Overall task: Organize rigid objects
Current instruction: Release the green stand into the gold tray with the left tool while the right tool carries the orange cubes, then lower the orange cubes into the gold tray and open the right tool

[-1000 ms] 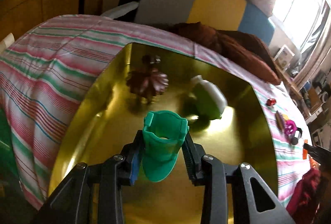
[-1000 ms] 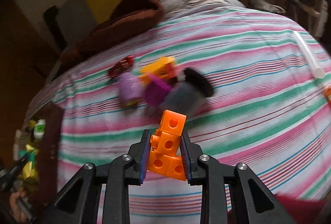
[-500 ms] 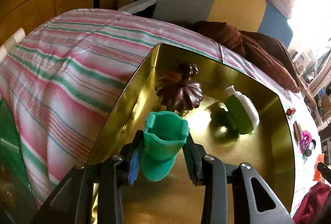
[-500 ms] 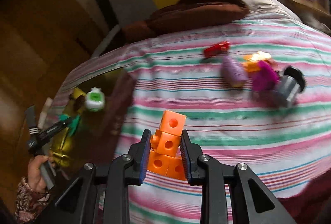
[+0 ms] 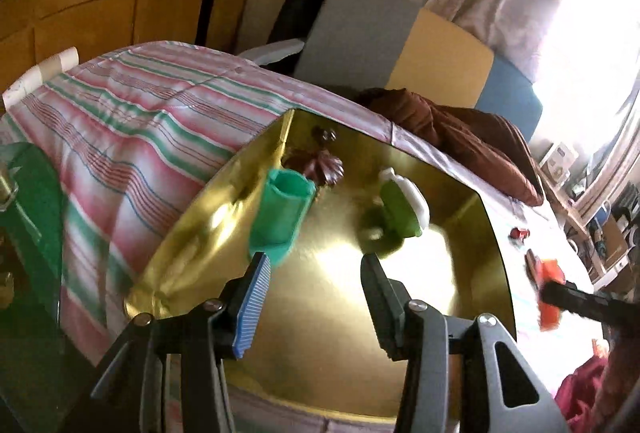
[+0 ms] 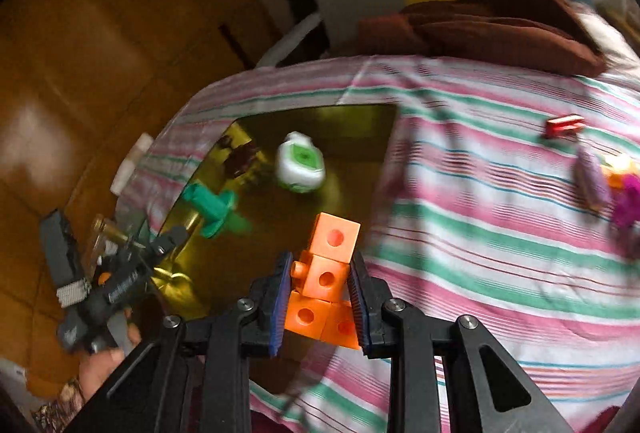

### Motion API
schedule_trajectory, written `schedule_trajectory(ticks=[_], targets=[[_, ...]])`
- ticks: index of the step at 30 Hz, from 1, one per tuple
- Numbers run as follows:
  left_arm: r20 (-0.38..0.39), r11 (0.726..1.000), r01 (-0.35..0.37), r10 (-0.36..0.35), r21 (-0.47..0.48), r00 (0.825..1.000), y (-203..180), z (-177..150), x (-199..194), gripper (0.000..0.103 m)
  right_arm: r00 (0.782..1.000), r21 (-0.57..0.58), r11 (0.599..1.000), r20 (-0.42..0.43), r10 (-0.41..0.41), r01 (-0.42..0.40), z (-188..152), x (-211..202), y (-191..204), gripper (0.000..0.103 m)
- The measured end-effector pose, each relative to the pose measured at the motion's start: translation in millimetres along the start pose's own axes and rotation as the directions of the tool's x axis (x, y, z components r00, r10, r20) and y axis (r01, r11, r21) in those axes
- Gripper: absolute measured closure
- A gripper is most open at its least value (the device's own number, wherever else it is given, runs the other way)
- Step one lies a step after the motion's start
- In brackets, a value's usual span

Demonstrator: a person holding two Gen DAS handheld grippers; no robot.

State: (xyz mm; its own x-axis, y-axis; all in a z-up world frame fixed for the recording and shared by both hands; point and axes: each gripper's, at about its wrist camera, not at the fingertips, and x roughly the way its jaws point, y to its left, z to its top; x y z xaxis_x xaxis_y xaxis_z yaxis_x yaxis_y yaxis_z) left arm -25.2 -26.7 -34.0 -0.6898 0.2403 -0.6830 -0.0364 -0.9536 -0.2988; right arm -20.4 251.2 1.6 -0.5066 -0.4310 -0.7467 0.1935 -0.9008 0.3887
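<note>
A gold tray [image 5: 460, 297] lies on the striped bed. My left gripper [image 5: 316, 271] is open over it, jaws wide apart. A teal cup-shaped piece [image 5: 280, 213] sits on the tray just ahead of the left finger [image 5: 254, 303], free of it. A brown spiky piece [image 5: 320, 163] and a green and white piece [image 5: 404, 207] are further in on the tray. My right gripper [image 6: 320, 293] is shut on an orange block cluster [image 6: 326, 273], held over the tray's near right corner [image 6: 384, 121]. In the right wrist view the teal piece [image 6: 210, 207] lies by the left gripper [image 6: 160, 245].
A striped bedspread [image 6: 500, 233] holds a red toy car [image 6: 564, 125] and purple and magenta toys [image 6: 608, 185] at the right. A brown cloth [image 6: 500, 29] and coloured cushions [image 5: 400, 37] lie at the back. Wooden panels [image 6: 80, 53] stand on the left.
My left gripper has opened and let the teal piece go onto the tray. My right gripper has swung left with the orange blocks, from the bedspread to over the tray.
</note>
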Motion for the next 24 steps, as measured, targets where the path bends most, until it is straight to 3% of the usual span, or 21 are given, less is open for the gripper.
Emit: schedule_trajectory(ticks=[5,13,24], targets=[[0.025,1.0,-0.014,0.014,0.021,1.0,-5.7,-7.9,-9.5,0.056,0.998,-0.065,0.998,-0.056,0.009,-0.013,8.4,35.7,30.9,0.075],[0.009,0.999,-0.039,0.039,-0.029,0.999,11.3,-14.2,-16.6,0.056,0.991,-0.144,0.99,-0.134,-0.018,-0.002,25.3,87.4,67.5,0.075],[0.013,0.999,-0.031,0.031,-0.041,0.999,13.8,-19.1,-24.5,0.056,0.971,-0.101,0.994,-0.232,-0.056,0.034,48.5,159.3,91.8,0.075]])
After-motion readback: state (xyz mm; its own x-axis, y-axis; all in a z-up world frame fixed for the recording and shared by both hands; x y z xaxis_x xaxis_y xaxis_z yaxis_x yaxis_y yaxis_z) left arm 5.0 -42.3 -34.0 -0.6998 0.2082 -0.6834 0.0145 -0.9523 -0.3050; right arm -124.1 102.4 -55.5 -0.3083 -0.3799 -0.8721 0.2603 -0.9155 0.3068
